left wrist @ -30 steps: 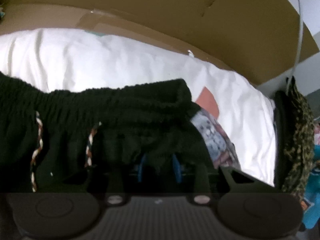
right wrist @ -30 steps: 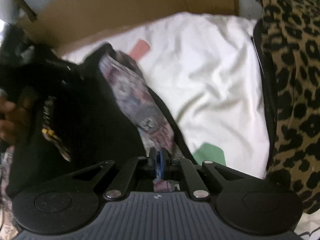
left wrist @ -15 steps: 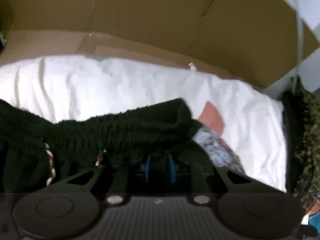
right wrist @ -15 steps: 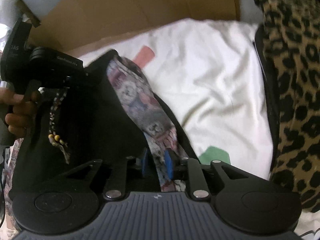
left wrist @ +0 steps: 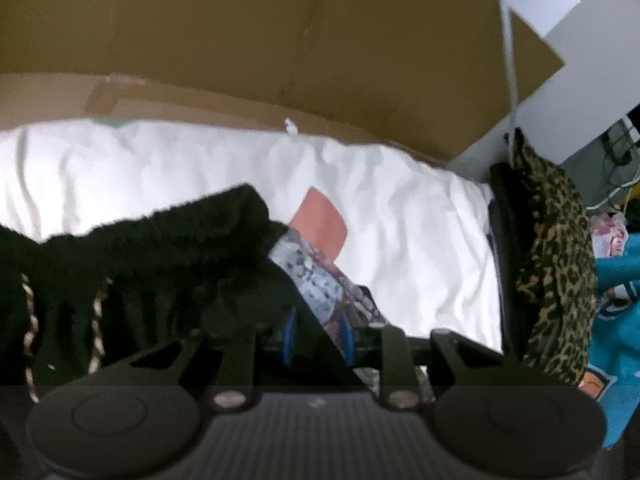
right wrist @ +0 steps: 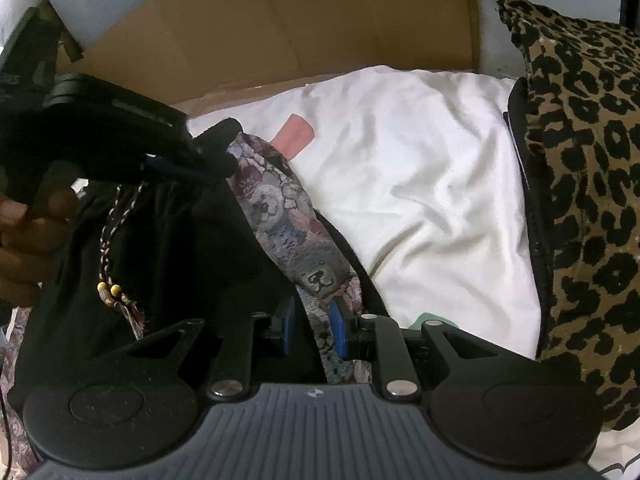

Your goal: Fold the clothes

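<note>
At the far left of the right wrist view, a person's hand (right wrist: 28, 236) grips the handle of the left tongs (right wrist: 180, 168), whose tips reach into the black waistband of the dark shorts (right wrist: 168, 264); in the left wrist view its blue pads (left wrist: 289, 336) stand narrowly apart with dark cloth between them, but whether they pinch it cannot be told. A braided drawstring (right wrist: 108, 248) with gold beads hangs down the shorts' front. Further right, the shorts' patterned side panel (right wrist: 288, 224) runs down between the blue pads of the right tongs (right wrist: 313, 330), which are narrowly parted and not pressing on it. The shorts lie on a white sheet (right wrist: 420, 184), with a leopard-print cushion (right wrist: 584, 168) at the right edge and brown cardboard (right wrist: 280, 24) behind.
</note>
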The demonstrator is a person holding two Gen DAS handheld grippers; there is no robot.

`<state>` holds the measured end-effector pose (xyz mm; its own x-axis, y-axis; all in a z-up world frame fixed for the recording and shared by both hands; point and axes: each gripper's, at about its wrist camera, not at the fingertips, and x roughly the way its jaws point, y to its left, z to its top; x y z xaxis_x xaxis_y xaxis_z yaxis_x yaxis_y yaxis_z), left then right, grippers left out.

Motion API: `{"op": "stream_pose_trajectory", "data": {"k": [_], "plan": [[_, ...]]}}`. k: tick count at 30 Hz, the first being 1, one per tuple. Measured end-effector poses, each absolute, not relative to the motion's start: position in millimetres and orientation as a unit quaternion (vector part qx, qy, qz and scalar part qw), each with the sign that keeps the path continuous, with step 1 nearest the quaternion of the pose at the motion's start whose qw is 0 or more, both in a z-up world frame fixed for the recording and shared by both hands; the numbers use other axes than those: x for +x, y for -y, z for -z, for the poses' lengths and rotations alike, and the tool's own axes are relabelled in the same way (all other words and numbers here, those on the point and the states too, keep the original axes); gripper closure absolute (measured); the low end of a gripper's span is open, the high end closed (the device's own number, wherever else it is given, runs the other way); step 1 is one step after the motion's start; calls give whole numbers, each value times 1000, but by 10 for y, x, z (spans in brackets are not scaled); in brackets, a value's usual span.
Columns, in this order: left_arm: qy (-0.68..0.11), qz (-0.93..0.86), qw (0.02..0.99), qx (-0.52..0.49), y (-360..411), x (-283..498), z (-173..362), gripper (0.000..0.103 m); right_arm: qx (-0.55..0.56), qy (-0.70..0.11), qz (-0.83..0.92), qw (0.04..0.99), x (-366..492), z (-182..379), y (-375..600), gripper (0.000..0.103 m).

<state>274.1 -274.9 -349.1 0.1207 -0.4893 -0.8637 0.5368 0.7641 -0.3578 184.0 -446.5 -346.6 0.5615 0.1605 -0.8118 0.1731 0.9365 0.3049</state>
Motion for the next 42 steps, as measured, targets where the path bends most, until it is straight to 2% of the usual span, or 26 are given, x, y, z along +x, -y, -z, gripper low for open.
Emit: {"op": "stream_pose_trajectory", "data": {"k": [11,20,23,26,34,36,42], "plan": [[-564,324,759,29,3012,2798,3836,77,195,-479,5,856,1773,3719,4568,77],[-569,318,758,36,2979,2799,3729,76,198,-470,4,860,1681,3642,4554,77],[-570,328,752,43,2867,2767,3631,71,203,-454,2,868,1600,3542,4571,77],[-562,327,759,46,2712,2742,3481,62,204,-437,18,876,1534,3432,4588,77],[-530,317,785,54,2065,2678,3049,56,182,-422,52,887,1426,3149,4541,76],[-518,307,797,47,1795,2653,2961,50,188,-419,49,887,1368,3071,4524,76],[-509,298,805,65,1033,2548,2819,50,201,-403,32,892,1141,2860,4455,70]]}}
